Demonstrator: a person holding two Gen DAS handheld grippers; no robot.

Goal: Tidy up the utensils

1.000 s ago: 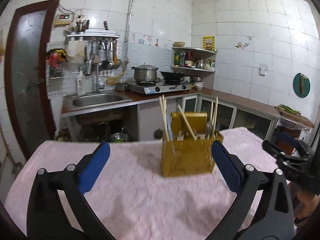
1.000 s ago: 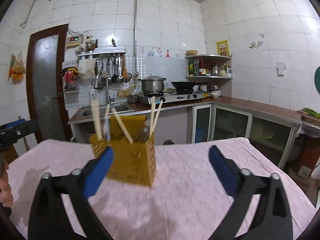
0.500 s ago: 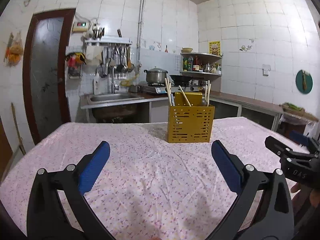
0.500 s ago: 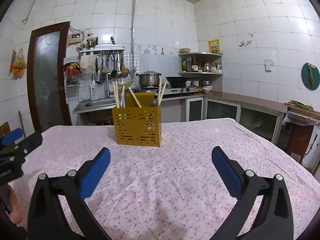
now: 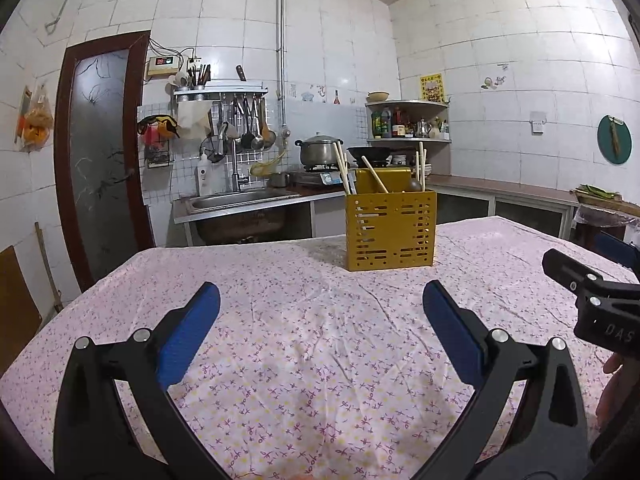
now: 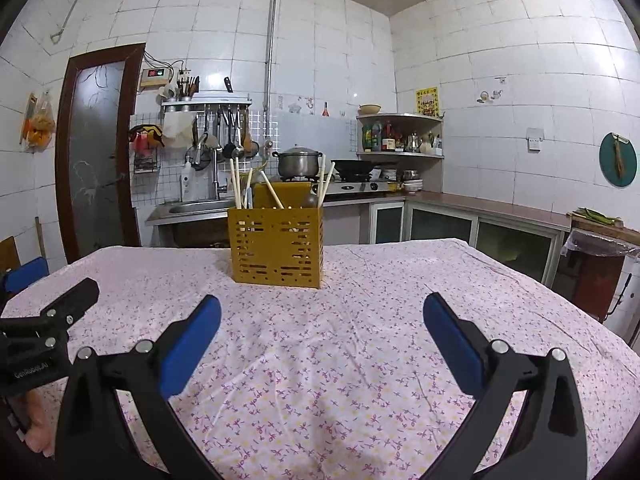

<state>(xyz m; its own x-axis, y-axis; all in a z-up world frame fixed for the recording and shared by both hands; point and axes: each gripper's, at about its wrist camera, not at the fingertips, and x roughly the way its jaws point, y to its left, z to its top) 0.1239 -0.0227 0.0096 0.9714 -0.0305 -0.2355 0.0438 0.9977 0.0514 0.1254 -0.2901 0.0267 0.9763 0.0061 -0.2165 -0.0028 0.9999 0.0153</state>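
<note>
We hold the left claw (image 5: 318, 312) released, its blue pads spread wide over the flowered cloth of the table (image 5: 304, 360), gripping nothing. The right claw (image 6: 322, 322) is likewise released and empty. Both hang low and back from the work, which we judge a resting pose that leaves a clear view ahead.

The yellow holder (image 5: 390, 230) stands upright on the table, well apart from both claws: at about one o'clock from the left claw, eleven o'clock from the right. Its slotted walls let water drain and air pass. The chopsticks (image 6: 236, 184) stand on end inside, leaning against the rim with their tips out, so they can be pinched from above. A dark rounded piece (image 6: 310, 200) sits among them; we cannot tell what it is.

No utensil lies loose on the cloth, so we judge the sorting done or nearly so.
</note>
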